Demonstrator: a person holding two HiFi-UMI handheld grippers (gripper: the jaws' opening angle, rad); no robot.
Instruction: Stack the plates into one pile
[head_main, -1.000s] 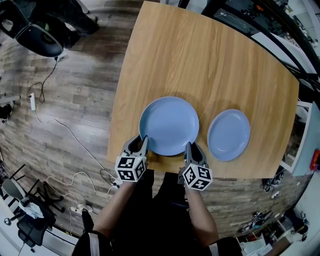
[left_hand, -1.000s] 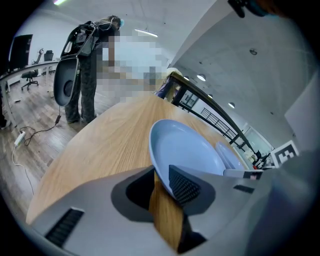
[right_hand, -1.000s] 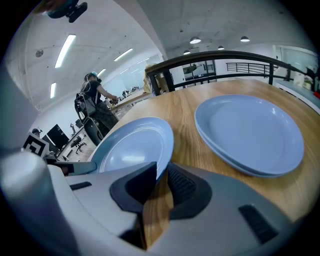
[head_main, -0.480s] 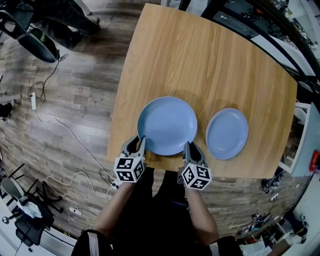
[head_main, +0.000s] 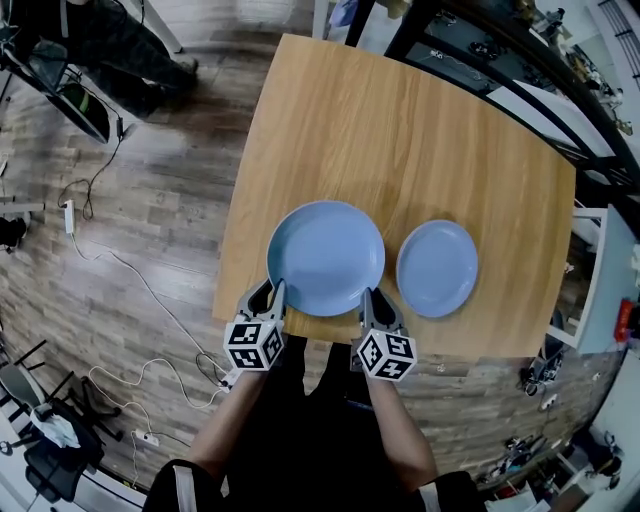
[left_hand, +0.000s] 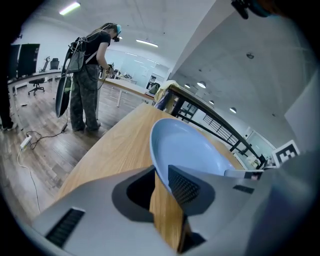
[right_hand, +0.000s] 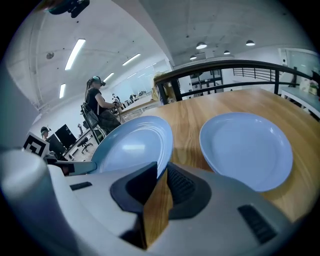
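Note:
A large blue plate (head_main: 325, 257) is held at its near rim by both grippers, just above the wooden table (head_main: 400, 130). My left gripper (head_main: 277, 290) is shut on the rim's left part; its jaws have just been closing, with the rim between them. My right gripper (head_main: 367, 296) is shut on the rim's right part. A smaller blue plate (head_main: 437, 268) lies flat on the table to the right. The left gripper view shows the large plate (left_hand: 195, 150) in the left gripper (left_hand: 160, 175). In the right gripper view the large plate (right_hand: 132, 147) enters the right gripper (right_hand: 161, 172), with the small plate (right_hand: 245, 150) beside it.
The table's near edge (head_main: 300, 318) runs right under the grippers. Cables (head_main: 130, 290) trail over the wood floor at left, near a chair (head_main: 70, 90). Shelving (head_main: 600, 280) stands off the table's right side. A person (left_hand: 87, 80) stands far behind.
Both grippers have risen with the large plate, which now looks a bit nearer and further left in the head view. The small plate has stayed on the table.

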